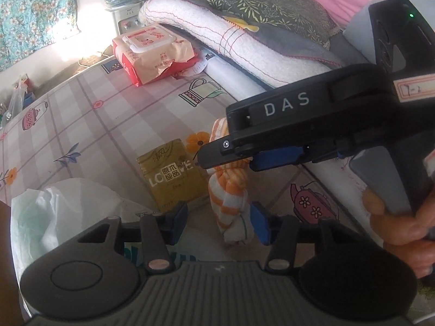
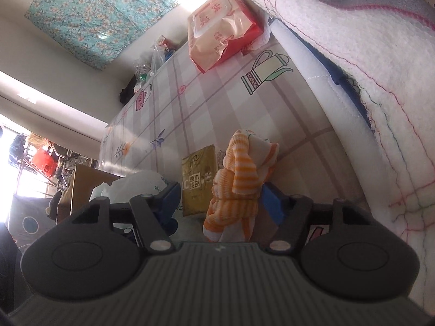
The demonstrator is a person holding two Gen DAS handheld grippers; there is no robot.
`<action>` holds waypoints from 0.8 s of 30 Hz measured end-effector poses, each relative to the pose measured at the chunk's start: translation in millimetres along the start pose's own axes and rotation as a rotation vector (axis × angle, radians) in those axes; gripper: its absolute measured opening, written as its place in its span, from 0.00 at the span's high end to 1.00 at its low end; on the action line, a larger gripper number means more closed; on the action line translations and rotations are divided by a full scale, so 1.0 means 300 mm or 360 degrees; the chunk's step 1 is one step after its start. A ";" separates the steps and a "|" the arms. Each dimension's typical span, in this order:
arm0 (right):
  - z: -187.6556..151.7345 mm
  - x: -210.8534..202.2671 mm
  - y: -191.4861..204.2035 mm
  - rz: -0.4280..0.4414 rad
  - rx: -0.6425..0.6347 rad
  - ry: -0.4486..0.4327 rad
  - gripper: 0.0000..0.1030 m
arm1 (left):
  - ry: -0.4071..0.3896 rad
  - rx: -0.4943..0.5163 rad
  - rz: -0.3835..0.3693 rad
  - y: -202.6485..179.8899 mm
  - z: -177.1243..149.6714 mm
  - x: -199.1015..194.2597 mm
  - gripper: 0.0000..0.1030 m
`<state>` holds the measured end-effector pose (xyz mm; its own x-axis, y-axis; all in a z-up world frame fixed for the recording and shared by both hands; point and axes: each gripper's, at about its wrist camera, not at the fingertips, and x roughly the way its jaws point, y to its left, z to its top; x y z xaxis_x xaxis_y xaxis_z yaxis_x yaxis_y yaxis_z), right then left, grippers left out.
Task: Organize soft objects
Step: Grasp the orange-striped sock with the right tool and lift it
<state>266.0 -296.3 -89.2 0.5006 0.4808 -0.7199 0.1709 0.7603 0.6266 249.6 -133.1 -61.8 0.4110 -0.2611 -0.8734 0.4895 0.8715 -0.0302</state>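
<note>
Scene: two hand-held claws converge on one knotted orange-and-white striped cloth (image 1: 229, 190) lying on a bed sheet (image 1: 108, 114) printed with teapots and flowers
Left claw (image 1: 221, 221): jaws apart, angled steeply down; the cloth's lower end lies against the inside of its right blue pad, the other pad stands clear of it
Right claw (image 2: 220, 203): jaws apart, not yet pressing; the cloth's bunched upper end rises between its pads, nearer the right one
Why two claws: judged, each takes one end so the twisted cloth can be lifted or pulled straight for tidying
Ahead of the left claw: a yellow tissue pack (image 1: 174, 174) just beside the cloth, lying flat
Left of the left claw: a crumpled white plastic bag (image 1: 62, 206) near the bed's edge
Far ahead: a red wet-wipes pack (image 1: 152, 54) resting against a folded white quilt (image 1: 244, 46) and a leaf-print pillow (image 1: 272, 5), stacked to keep the sheet free
Person: a hand (image 1: 399, 225) grips the right claw's handle
Risk: judged, the loose knot may slip from a one-sided pinch
</note>
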 end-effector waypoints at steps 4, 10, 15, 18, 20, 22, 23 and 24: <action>0.011 0.080 -0.029 0.0000 0.0055 0.0075 0.49 | 0.0074 -0.0025 -0.0004 0.000 0.017 0.054 0.53; -0.006 0.108 -0.055 0.0056 0.0094 0.0051 0.62 | 0.0118 -0.0126 -0.0064 0.005 0.030 0.085 0.70; -0.049 0.052 -0.036 0.0067 0.0111 -0.0031 0.63 | 0.0044 -0.0101 -0.0051 -0.033 0.023 0.030 0.72; -0.082 -0.022 0.004 0.0096 0.0065 -0.0104 0.63 | -0.0027 -0.0074 -0.0063 -0.051 0.017 -0.056 0.72; -0.095 -0.082 0.034 0.0134 0.0042 -0.0150 0.63 | -0.0086 -0.0065 -0.0072 -0.060 0.008 -0.127 0.72; -0.109 -0.148 0.064 0.0182 0.0021 -0.0194 0.63 | -0.0151 -0.0069 -0.0081 -0.059 -0.001 -0.199 0.72; -0.115 -0.185 0.078 0.0211 0.0010 -0.0215 0.63 | -0.0186 -0.0070 -0.0083 -0.056 -0.008 -0.235 0.72; -0.123 -0.205 0.097 0.0234 -0.0003 -0.0232 0.63 | -0.0226 -0.0070 -0.0083 -0.051 -0.018 -0.279 0.71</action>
<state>208.9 -287.5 -37.6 0.6377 0.5185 -0.5696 0.0854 0.6874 0.7213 203.6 -122.3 9.1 0.4921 -0.3600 -0.7926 0.4804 0.8716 -0.0976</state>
